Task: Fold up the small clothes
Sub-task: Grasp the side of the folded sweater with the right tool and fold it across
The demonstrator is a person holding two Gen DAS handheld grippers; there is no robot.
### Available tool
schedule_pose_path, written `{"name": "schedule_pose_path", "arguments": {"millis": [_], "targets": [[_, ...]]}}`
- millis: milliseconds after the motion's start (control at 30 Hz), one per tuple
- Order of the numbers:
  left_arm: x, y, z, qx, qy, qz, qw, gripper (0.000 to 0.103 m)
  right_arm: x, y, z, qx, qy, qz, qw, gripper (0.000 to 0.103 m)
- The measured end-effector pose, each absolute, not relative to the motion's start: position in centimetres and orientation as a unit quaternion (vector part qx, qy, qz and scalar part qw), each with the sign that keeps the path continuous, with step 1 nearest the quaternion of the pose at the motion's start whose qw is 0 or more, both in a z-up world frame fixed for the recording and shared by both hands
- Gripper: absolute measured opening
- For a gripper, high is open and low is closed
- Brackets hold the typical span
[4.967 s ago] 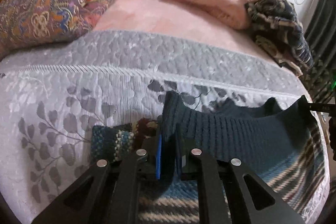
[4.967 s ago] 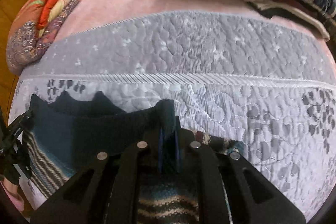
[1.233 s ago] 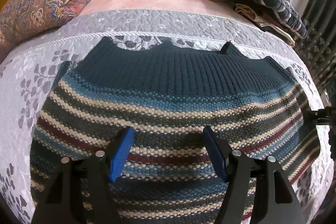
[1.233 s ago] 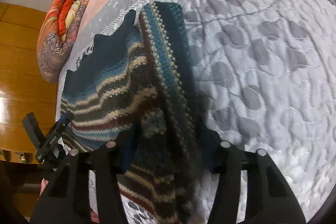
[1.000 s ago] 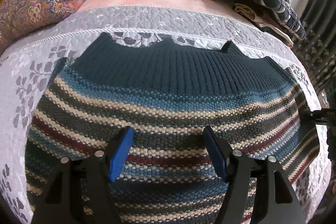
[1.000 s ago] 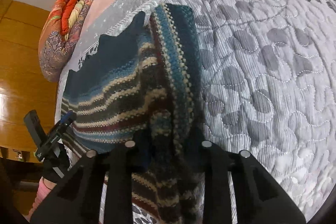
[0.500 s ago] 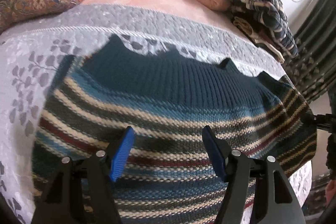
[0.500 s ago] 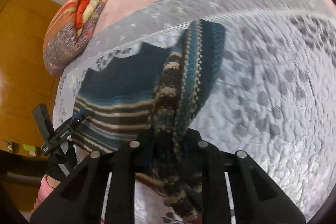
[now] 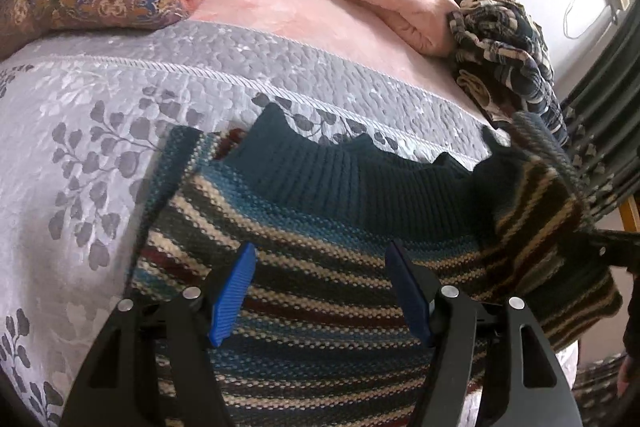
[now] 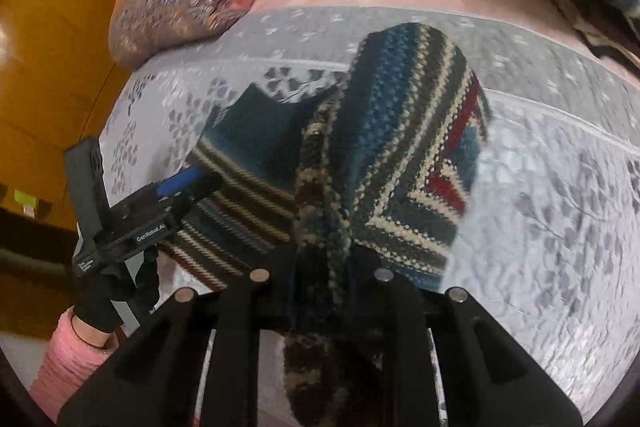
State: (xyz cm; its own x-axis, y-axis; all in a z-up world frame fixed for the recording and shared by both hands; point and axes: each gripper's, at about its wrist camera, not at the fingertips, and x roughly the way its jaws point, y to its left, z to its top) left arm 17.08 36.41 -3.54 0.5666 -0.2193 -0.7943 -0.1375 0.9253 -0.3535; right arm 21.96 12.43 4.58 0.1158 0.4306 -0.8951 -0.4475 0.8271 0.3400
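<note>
From the left wrist, the left hand-held gripper (image 9: 320,291) hovers spread over the striped sweater (image 9: 320,227) on the grey bedspread (image 9: 120,87), holding nothing, while the sweater's right side, flat a moment ago, now rises off the bed as a flap. From the right wrist, the right hand-held gripper (image 10: 324,267) is pressed together on that sweater (image 10: 400,155) edge and has lifted it higher than half a second ago, the sleeve side swinging up and leftward, so the fold across the body looks underway, with the left hand-held gripper (image 10: 176,187) waiting at the far edge
</note>
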Motion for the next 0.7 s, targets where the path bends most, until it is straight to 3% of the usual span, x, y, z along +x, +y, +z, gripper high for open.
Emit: {"name": "schedule_pose_path", "arguments": {"millis": [500, 700], "targets": [[17.1, 38.4, -3.8, -0.225, 0.462, -0.037, 0.857, 0.068, 21.8, 19.3, -1.7, -0.038, 0.636, 0.278, 0.719, 0.017], [17.4, 38.6, -4.0, -0.231, 0.466, -0.043, 0.853, 0.068, 21.8, 20.0, -2.0, -0.012, 0.648, 0.291, 0.703, 0.028]]}}
